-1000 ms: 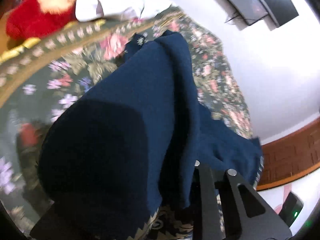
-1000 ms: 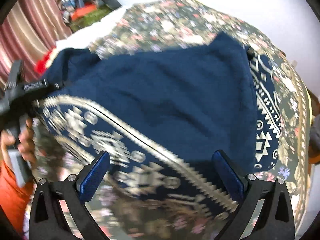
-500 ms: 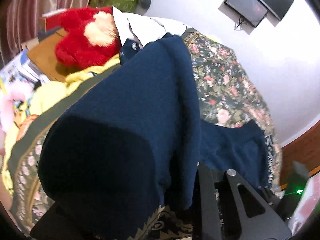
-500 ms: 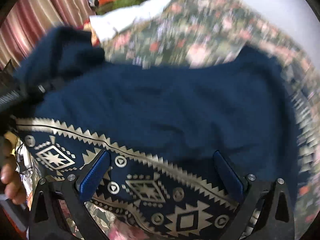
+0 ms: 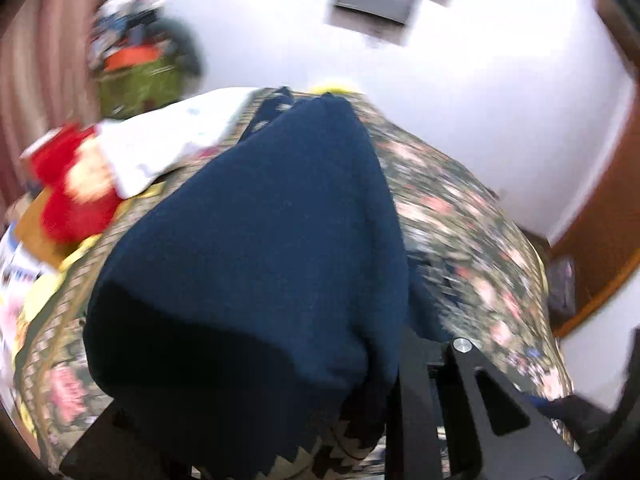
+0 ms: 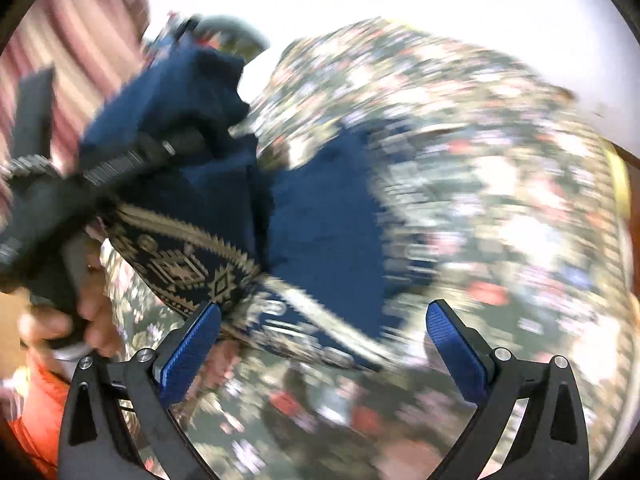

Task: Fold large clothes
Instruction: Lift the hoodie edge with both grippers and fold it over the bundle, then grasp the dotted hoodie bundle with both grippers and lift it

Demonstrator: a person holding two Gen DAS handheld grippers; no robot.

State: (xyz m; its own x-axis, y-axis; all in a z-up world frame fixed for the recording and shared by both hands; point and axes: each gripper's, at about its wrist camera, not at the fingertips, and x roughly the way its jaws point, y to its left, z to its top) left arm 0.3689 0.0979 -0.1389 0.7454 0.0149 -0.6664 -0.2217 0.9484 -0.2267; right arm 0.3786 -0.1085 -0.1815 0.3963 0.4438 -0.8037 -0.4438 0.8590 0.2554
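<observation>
Over the flowered bedspread (image 6: 500, 184), the left gripper (image 6: 132, 160) was clamped on a bunch of the navy garment (image 5: 256, 248), lifting it clear of the bed while the rest trailed down onto the spread. Its cream patterned hem (image 6: 188, 256) hung below the person's hand (image 6: 84, 312) on the grip. The right gripper (image 6: 324, 344) stood with its blue pads (image 6: 188, 352) wide apart and nothing between them, just above the hem. A red plush toy (image 5: 68, 192) and a white cloth (image 5: 168, 140) lay at the bed's far edge.
</observation>
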